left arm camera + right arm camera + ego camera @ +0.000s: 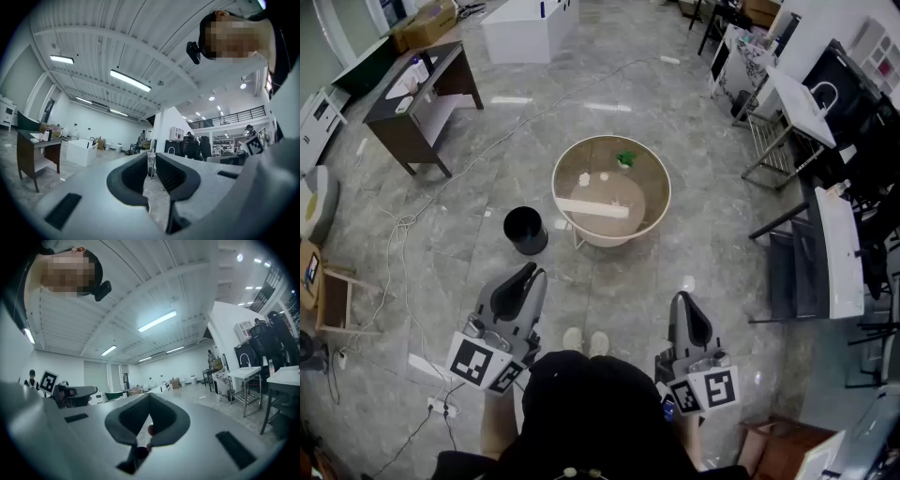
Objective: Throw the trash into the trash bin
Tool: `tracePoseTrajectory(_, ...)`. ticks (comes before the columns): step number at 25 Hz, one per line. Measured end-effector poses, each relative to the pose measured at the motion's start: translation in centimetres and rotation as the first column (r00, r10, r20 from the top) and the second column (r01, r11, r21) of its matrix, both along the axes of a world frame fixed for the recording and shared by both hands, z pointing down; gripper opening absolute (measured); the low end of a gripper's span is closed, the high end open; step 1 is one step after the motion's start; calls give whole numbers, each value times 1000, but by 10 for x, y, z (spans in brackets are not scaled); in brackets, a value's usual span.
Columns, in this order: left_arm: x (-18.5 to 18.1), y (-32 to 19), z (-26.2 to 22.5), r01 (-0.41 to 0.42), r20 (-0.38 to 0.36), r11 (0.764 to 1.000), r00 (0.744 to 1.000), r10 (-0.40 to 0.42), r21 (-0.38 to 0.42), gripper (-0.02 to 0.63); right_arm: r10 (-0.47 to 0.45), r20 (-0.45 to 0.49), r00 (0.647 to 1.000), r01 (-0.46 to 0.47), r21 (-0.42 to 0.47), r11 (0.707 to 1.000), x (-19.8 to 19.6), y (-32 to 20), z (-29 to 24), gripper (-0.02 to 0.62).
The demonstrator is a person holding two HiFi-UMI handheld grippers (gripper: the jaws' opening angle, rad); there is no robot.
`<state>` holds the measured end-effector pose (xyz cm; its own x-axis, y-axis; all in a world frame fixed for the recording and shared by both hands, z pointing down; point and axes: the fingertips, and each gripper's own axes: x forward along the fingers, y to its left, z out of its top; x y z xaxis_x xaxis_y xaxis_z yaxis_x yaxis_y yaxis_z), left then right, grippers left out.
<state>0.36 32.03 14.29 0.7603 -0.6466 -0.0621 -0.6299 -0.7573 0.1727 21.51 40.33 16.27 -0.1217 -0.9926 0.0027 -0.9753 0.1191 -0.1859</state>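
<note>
White crumpled scraps (584, 178) and a green bit (625, 159) look light and soft, best pinched mid-body; the pale strip (592, 208) seems stiffer. All lie on the round table (661, 178), with the black trash bin (526, 230) beside it. Well back, the left gripper (529, 274) is narrowly parted and empty; the right gripper (682, 300) is closed on nothing.

Grey marble-patterned tile floor (703, 244), glossy with reflected light; a dark brown wooden desk (420, 105) at the upper left, a white box-shaped counter (525, 28) beyond it; a thin white cable (492, 141) trails across the tiles; metal-framed racks (783, 141) along the right; long fluorescent strip lights (130, 80) under a white ribbed ceiling (93, 42); white walls.
</note>
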Motion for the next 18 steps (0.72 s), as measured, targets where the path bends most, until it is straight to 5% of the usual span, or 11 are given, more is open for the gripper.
tracePoseTrajectory(18, -22, -23, 3, 34, 24, 999, 999, -34, -3, 63, -87, -11, 996, 87, 12, 996, -18, -25, 3, 3)
